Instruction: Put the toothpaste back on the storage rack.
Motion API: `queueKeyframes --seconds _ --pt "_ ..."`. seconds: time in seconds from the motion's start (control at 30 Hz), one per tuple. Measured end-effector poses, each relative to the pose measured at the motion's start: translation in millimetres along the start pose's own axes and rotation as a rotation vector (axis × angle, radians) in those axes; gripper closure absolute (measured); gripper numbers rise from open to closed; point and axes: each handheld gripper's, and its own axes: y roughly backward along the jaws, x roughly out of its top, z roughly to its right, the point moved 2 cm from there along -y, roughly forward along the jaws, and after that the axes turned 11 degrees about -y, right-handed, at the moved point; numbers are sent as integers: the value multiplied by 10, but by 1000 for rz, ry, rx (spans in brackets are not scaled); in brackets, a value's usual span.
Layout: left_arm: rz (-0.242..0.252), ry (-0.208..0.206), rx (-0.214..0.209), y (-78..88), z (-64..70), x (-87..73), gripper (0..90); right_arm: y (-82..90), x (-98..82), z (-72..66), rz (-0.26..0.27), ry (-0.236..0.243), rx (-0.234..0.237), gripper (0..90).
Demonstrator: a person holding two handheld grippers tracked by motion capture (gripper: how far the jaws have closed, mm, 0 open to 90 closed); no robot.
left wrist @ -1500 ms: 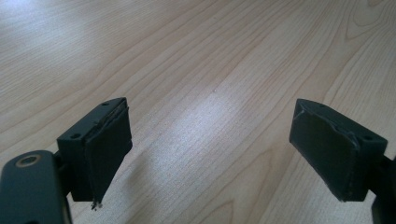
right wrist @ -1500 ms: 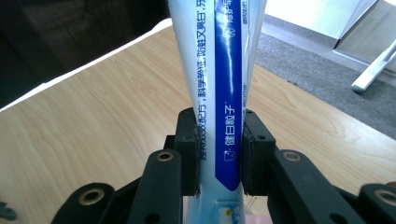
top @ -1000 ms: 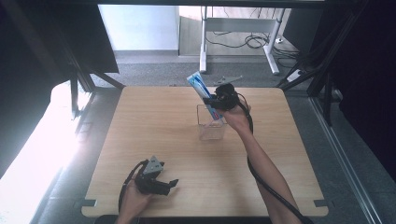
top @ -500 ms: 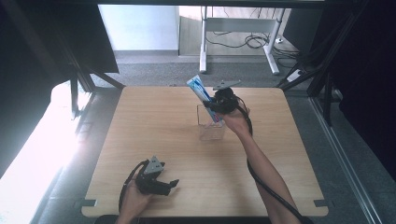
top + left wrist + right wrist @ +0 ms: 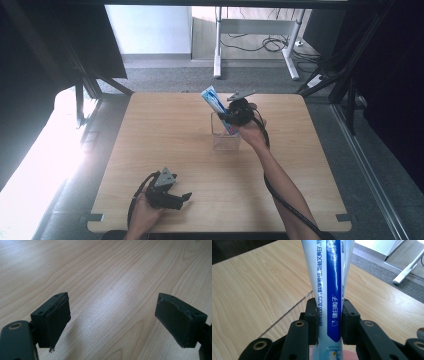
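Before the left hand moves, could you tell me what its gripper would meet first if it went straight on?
Probably just the bare wooden table: the open left gripper points low across it, nothing between its jaws.

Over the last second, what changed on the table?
The right gripper, fingers shut on the toothpaste tube, sank a little, easing the tube's lower end deeper into the clear container. The grip is unchanged. The left gripper stayed put near the table's front edge, fingers open on nothing.
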Motion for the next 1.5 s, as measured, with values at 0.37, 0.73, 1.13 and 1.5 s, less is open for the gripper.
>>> queueKeyframes --seconds 0.37,0.73,1.13,1.5 --pt "-4 -3 1 -4 0 0 132 -39 -60 -14 -34 22 2 709" --pt "-8 -6 2 -3 -2 -1 132 -62 -109 -38 -73 38 10 701" --pt "-10 -9 1 -9 5 3 132 -47 -131 -40 -124 48 32 678" --pt "-9 -6 5 -19 12 5 132 -24 -176 -42 -145 60 46 593"
